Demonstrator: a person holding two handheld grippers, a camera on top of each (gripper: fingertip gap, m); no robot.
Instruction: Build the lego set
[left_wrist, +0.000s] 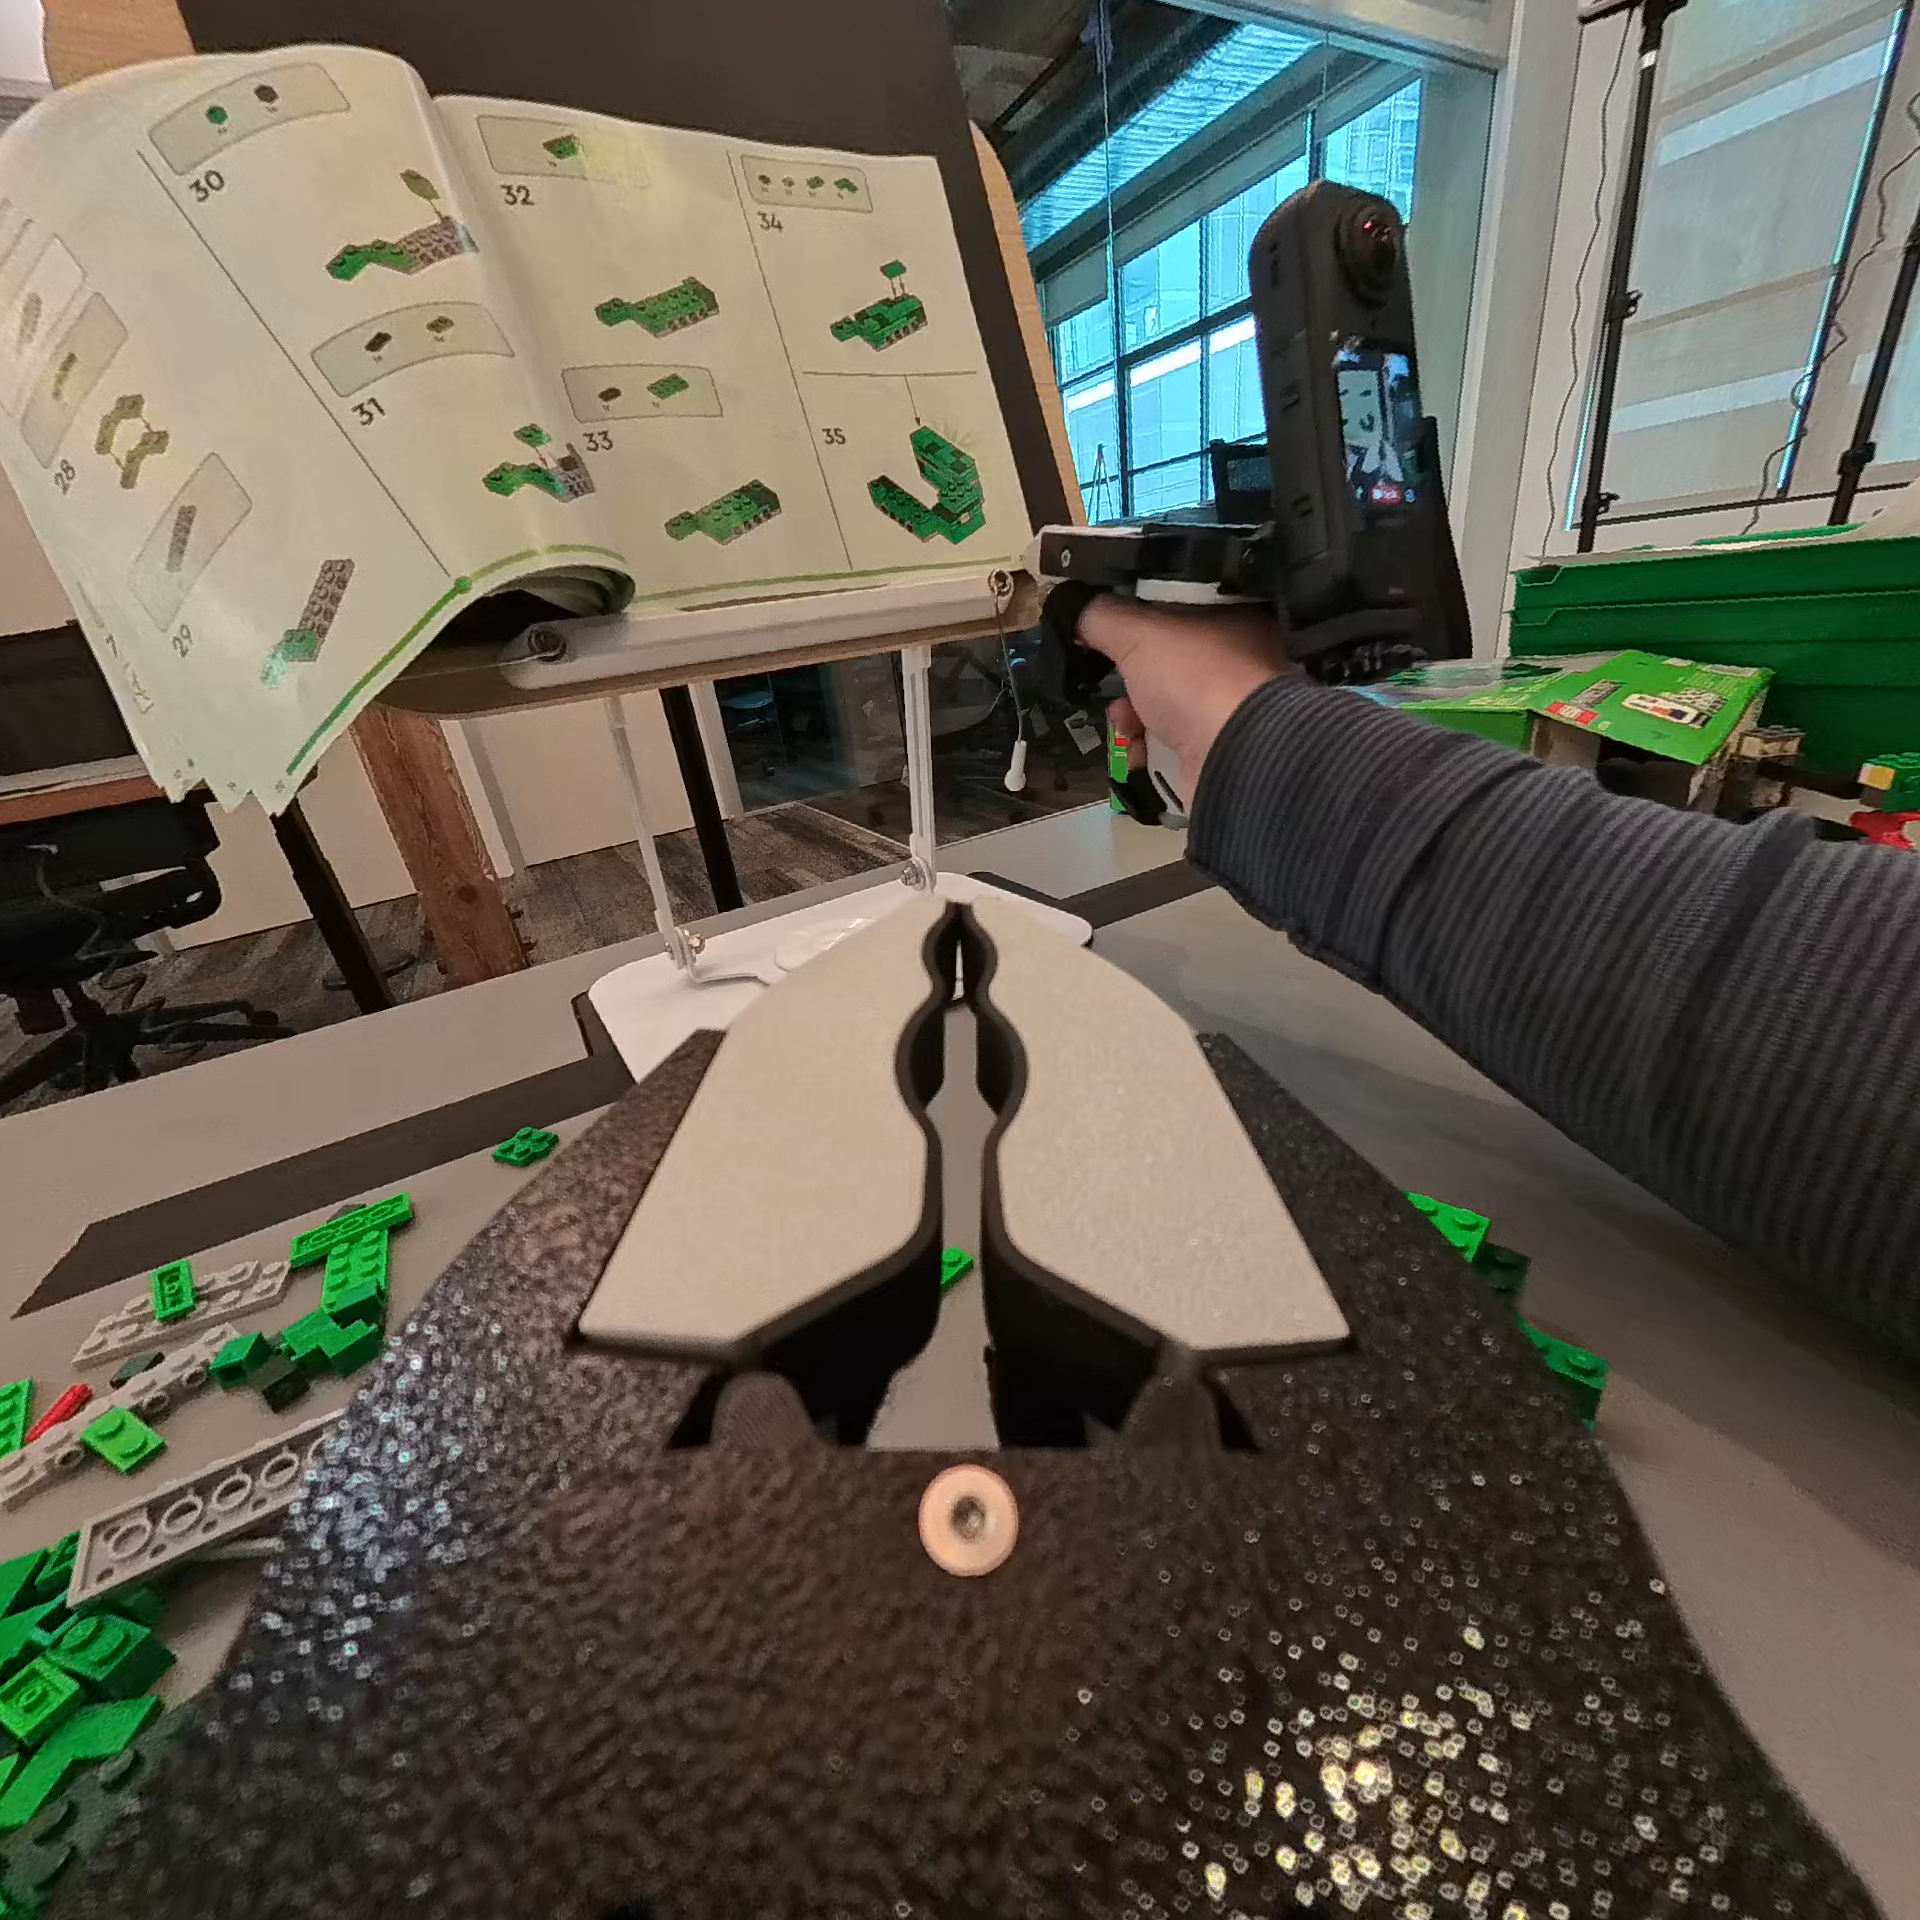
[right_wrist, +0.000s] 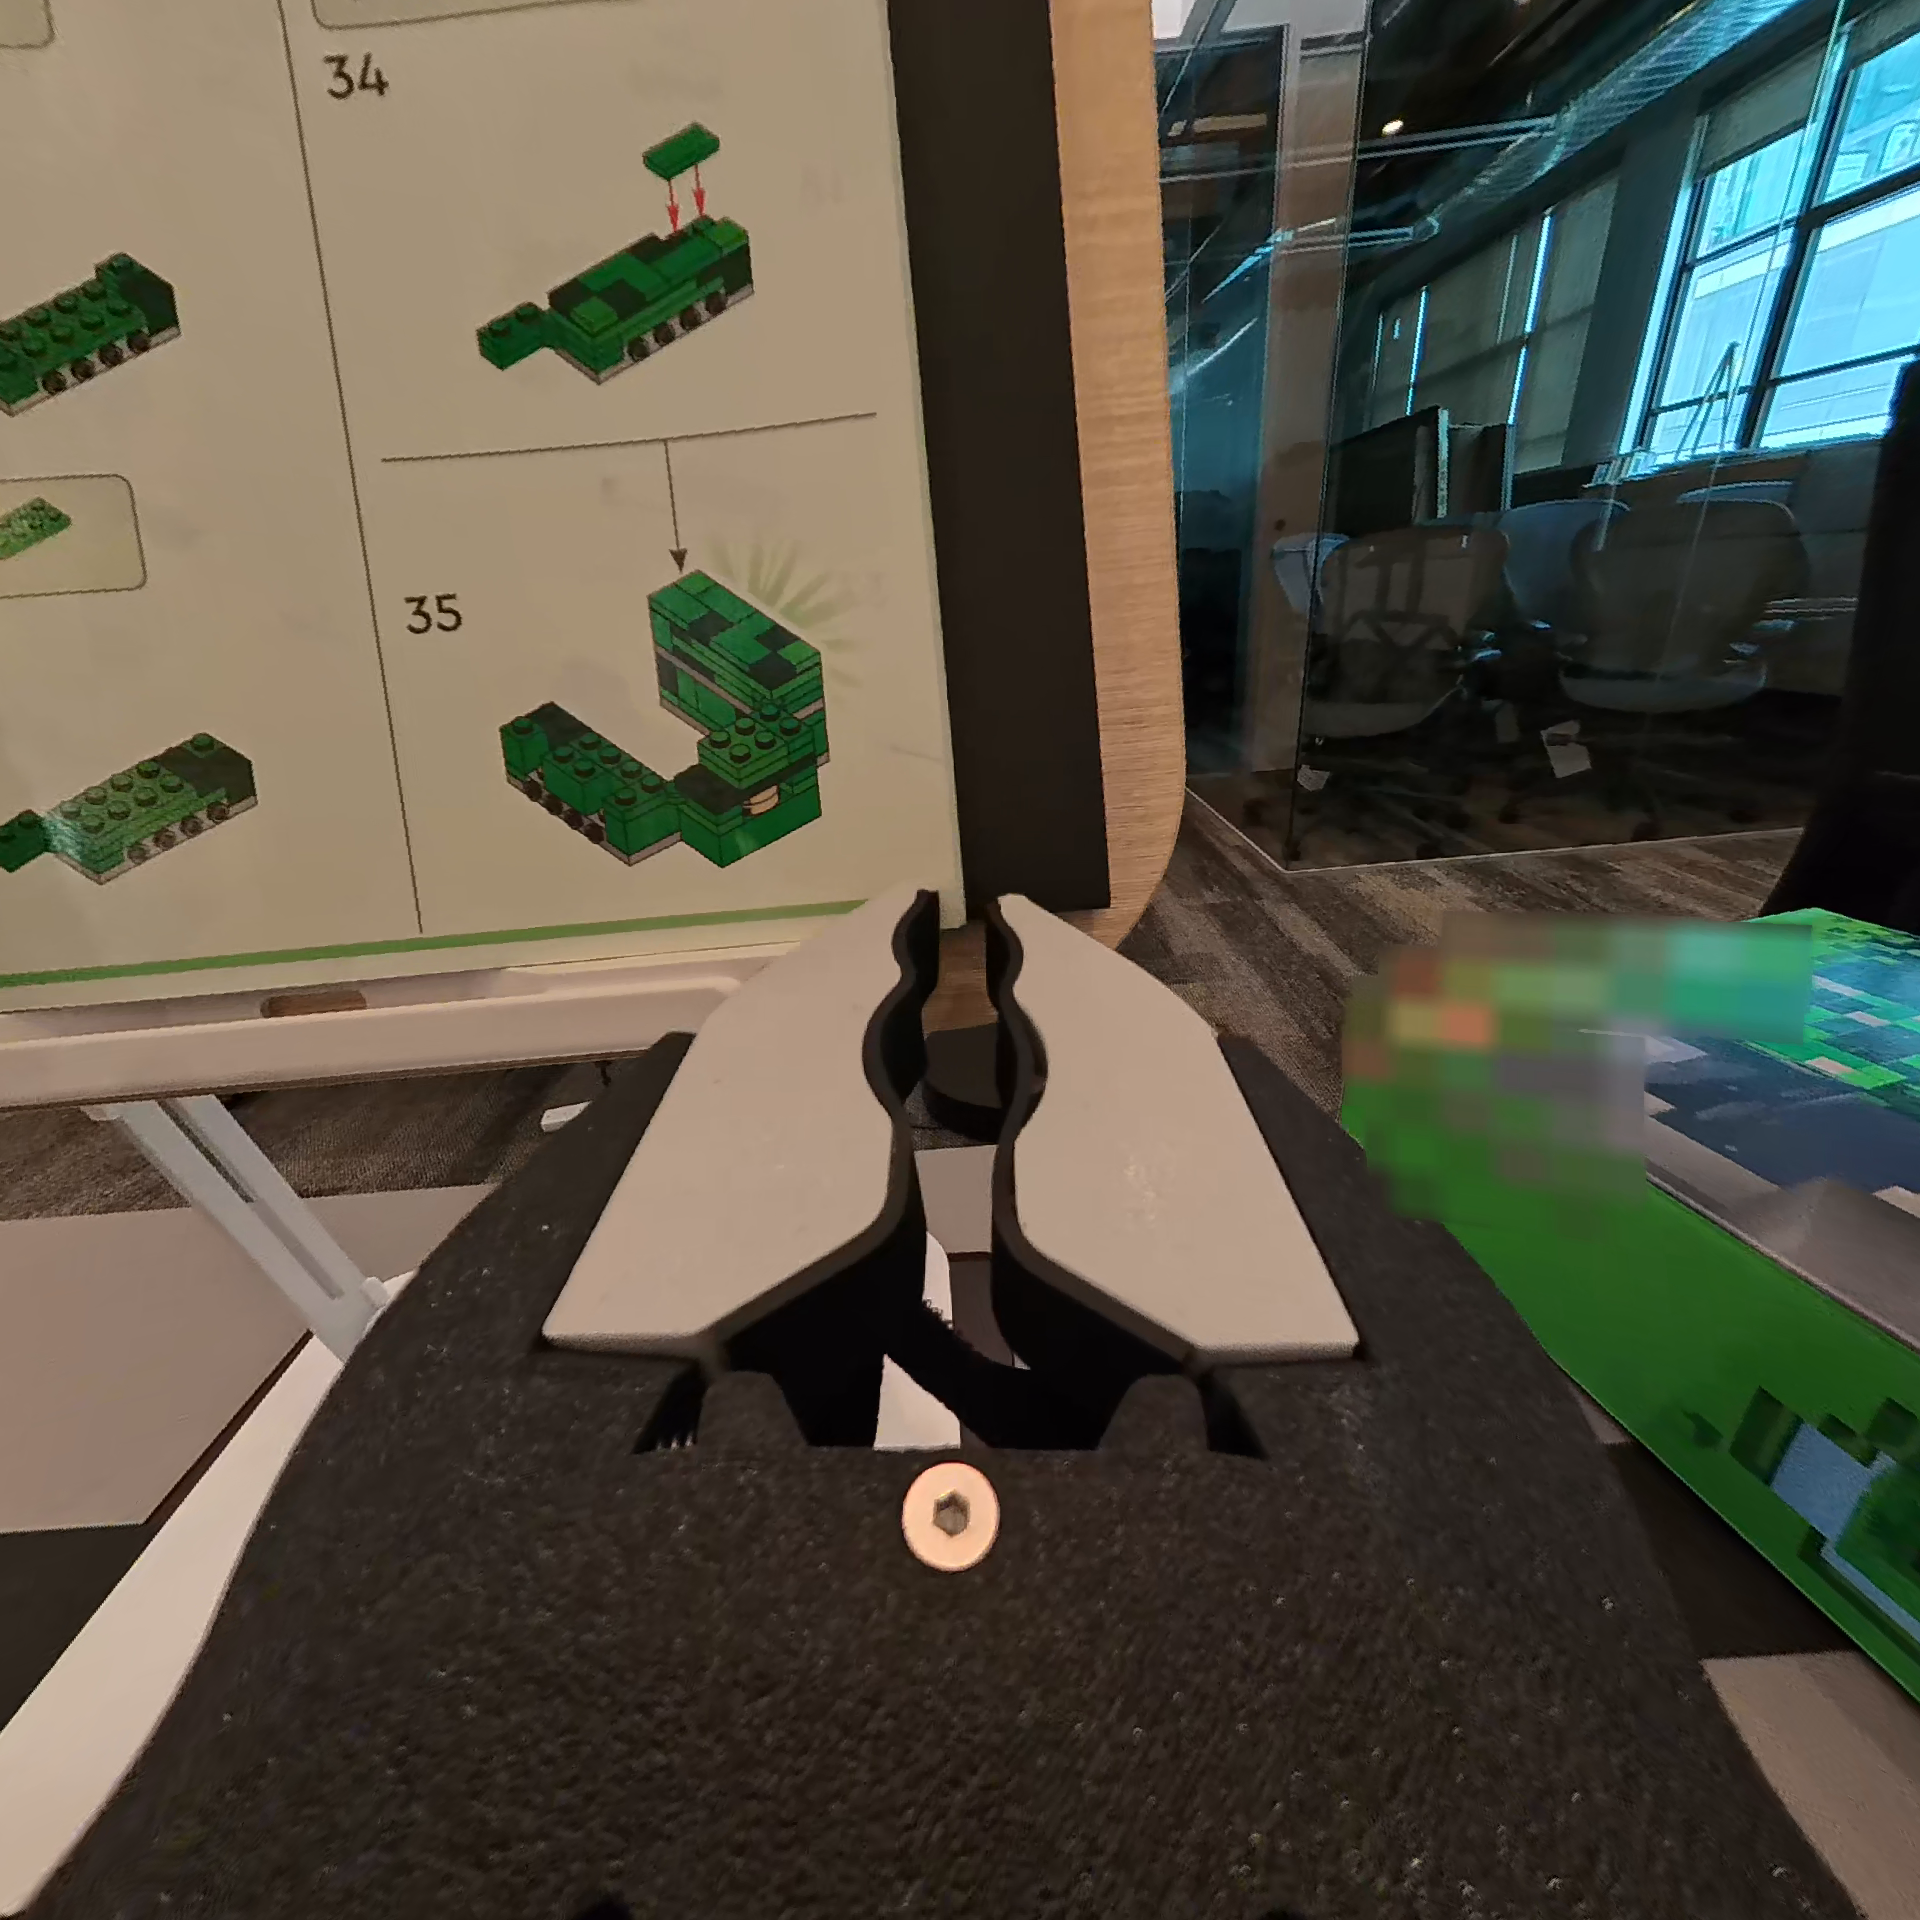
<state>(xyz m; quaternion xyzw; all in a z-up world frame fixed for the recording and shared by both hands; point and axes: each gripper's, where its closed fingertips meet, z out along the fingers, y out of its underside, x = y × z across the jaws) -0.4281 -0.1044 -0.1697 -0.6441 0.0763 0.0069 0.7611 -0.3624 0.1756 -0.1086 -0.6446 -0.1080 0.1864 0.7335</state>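
loose green and grey bricks (left_wrist: 260, 1340) scattered on the worktop (left_wrist: 1299, 997) low and left of the left gripper (left_wrist: 961, 925), jaws closed on nothing. right gripper (right_wrist: 961, 914) raised toward the instruction book (left_wrist: 582, 343), jaws nearly closed, empty, farther off. open room ahead; book stand (left_wrist: 914, 769) close.

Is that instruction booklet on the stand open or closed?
Open: the instruction booklet rests spread on its stand, showing facing pages of building steps.

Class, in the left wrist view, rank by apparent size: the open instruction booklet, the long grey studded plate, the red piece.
1. Open instruction booklet
2. Long grey studded plate, though nearer the camera
3. Red piece
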